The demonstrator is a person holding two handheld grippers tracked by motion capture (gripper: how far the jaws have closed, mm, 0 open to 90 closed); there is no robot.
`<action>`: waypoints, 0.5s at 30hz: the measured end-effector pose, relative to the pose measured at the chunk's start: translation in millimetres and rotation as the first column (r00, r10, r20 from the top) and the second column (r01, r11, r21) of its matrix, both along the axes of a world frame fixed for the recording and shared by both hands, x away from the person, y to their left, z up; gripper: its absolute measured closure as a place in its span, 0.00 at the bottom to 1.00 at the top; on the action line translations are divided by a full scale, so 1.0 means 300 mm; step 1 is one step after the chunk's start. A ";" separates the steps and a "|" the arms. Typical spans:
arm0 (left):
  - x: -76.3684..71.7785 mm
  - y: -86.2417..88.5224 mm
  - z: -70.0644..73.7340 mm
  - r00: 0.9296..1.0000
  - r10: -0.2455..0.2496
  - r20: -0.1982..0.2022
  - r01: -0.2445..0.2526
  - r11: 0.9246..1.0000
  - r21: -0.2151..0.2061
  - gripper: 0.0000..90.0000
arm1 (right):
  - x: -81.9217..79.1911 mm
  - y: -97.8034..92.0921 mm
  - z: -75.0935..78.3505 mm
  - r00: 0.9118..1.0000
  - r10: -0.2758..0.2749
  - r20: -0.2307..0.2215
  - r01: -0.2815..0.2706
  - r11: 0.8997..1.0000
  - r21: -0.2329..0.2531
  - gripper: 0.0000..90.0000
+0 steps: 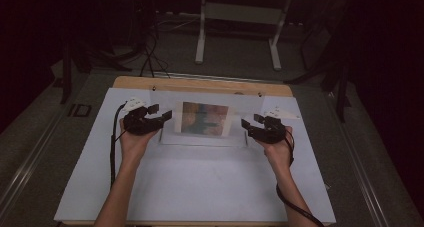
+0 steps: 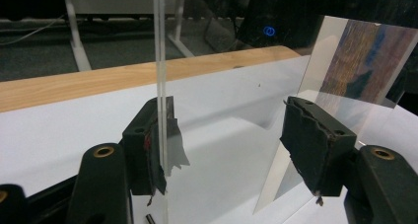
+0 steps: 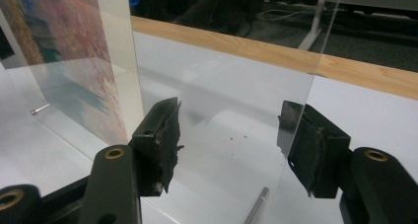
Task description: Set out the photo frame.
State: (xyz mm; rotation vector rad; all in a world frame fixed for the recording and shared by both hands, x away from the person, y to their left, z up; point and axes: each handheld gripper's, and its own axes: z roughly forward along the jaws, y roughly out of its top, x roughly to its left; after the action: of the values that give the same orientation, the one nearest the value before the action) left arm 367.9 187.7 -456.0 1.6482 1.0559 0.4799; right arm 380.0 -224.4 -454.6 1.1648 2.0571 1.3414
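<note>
While upright, clear frame point(image 1: 205, 118) between left tool point(image 1: 159, 114) and right tool point(image 1: 252, 122).

Clear glossy acrylic frame point(image 1: 205, 118), matt white table point(image 1: 200, 182), wooden edge point(image 1: 200, 84).

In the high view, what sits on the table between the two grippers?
A clear acrylic frame stands upright between the left gripper and right gripper, with a colourful picture in its middle. Both grippers' jaws are open around the clear panels.
</note>
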 end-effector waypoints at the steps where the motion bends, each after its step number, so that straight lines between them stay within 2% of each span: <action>1: -0.003 -0.001 0.004 1.000 0.001 -0.010 -0.001 1.000 0.001 0.42 | 0.002 -0.003 -0.002 1.000 0.006 -0.001 -0.006 1.000 0.008 0.45; 5: -0.007 -0.001 0.008 1.000 -0.003 -0.021 0.003 1.000 0.003 0.44 | 0.002 -0.001 0.003 1.000 0.002 0.005 -0.002 1.000 -0.009 0.47; 12: -0.006 0.000 0.007 1.000 -0.007 -0.019 0.007 1.000 0.005 0.43 | -0.003 -0.004 0.001 1.000 -0.006 0.005 0.006 1.000 -0.006 0.46; 15: -0.014 -0.003 0.011 1.000 0.015 -0.006 -0.015 0.999 0.036 0.41 | -0.008 -0.012 0.001 1.000 -0.013 0.005 0.013 1.000 -0.006 0.46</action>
State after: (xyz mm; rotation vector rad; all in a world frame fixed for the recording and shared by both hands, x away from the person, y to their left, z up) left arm 363.7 186.9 -452.8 1.6753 1.0705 0.5060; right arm 377.5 -228.0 -454.3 1.1697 2.0447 1.3301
